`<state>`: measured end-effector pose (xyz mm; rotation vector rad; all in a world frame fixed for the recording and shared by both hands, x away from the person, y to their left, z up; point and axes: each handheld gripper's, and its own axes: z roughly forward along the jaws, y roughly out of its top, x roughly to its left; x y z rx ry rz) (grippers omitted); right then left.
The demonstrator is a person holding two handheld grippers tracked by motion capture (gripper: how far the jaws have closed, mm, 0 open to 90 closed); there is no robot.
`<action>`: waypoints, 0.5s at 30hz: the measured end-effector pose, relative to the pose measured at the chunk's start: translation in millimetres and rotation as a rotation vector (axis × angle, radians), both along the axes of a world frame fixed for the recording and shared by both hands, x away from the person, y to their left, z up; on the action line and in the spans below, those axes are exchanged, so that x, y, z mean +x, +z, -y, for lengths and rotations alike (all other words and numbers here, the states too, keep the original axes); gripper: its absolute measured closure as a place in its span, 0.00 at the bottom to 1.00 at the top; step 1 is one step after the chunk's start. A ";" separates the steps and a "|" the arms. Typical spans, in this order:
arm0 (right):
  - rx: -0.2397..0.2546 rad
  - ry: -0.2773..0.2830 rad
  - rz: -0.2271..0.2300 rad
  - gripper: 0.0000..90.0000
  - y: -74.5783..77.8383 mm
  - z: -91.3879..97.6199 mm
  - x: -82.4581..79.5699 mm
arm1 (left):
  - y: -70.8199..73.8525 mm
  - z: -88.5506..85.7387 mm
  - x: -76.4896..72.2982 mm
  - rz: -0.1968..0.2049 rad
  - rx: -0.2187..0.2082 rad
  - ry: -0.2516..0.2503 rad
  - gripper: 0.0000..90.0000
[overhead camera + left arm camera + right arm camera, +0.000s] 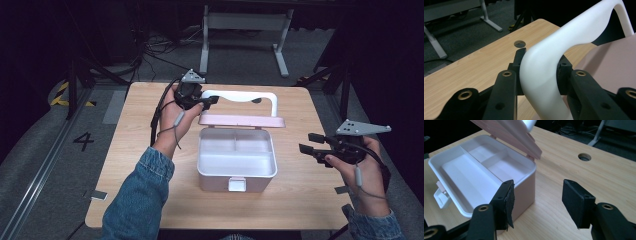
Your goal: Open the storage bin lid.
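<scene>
A pink box (237,181) with a white inner tray (235,156) stands open in the middle of the table. Its pink lid (242,120) is tipped up at the back, with a white handle (240,96) rising from it. My left gripper (209,100) is shut on the left end of that handle (541,75), its black jaws pressed on both sides. My right gripper (307,142) hovers to the right of the box, open, nothing between its jaws. In the right gripper view the box's tray (471,170) lies to the left, beyond my right gripper (537,202).
The wooden table (145,150) has a round cable hole (584,157) near its far edge. A white desk frame (245,30) stands on the floor beyond the table. A floor mark "4" (83,141) lies to the left.
</scene>
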<state>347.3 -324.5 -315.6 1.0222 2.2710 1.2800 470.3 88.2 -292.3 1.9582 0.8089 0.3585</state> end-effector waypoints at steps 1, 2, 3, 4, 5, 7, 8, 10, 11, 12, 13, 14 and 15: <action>0.000 0.008 0.006 0.49 0.8 -2.3 0.6 | 0.3 -0.2 0.8 -0.001 0.005 -0.001 0.78; 0.000 0.008 0.006 0.49 0.8 -2.3 0.6 | 0.3 -0.2 0.8 -0.001 0.005 -0.001 0.78; -0.002 0.014 0.011 0.49 1.4 -5.2 1.5 | 0.4 -0.3 1.5 0.000 0.008 -0.001 0.78; -0.001 0.025 0.017 0.49 1.9 -7.8 2.5 | 0.5 -0.6 2.0 0.003 0.014 -0.002 0.78; -0.001 0.031 0.023 0.49 2.4 -9.7 3.2 | 0.5 -0.2 1.9 -0.003 0.011 0.000 0.78; 0.011 0.050 0.025 0.53 3.6 -13.7 3.9 | 0.4 0.3 2.5 -0.003 0.012 0.004 0.78; 0.021 0.063 0.019 0.55 4.2 -16.0 4.0 | 0.5 0.7 2.5 -0.008 0.012 0.009 0.78; 0.039 0.095 0.013 0.63 5.9 -21.0 3.7 | 0.5 1.3 3.2 -0.007 0.015 0.014 0.78; 0.042 0.112 0.013 0.67 7.1 -23.4 3.4 | 0.5 1.5 3.9 -0.003 0.018 0.014 0.78; 0.049 0.123 0.019 0.71 8.3 -25.6 3.4 | 0.8 2.0 4.1 -0.009 0.018 0.016 0.78; 0.056 0.134 0.029 0.75 9.6 -27.5 3.5 | 0.7 2.3 4.4 -0.009 0.018 0.020 0.78; 0.062 0.147 0.036 0.79 10.8 -29.1 4.0 | 0.6 2.4 4.9 -0.007 0.021 0.021 0.78; 0.071 0.157 0.046 0.84 11.6 -30.9 4.8 | 0.5 2.1 5.6 -0.007 0.023 0.022 0.78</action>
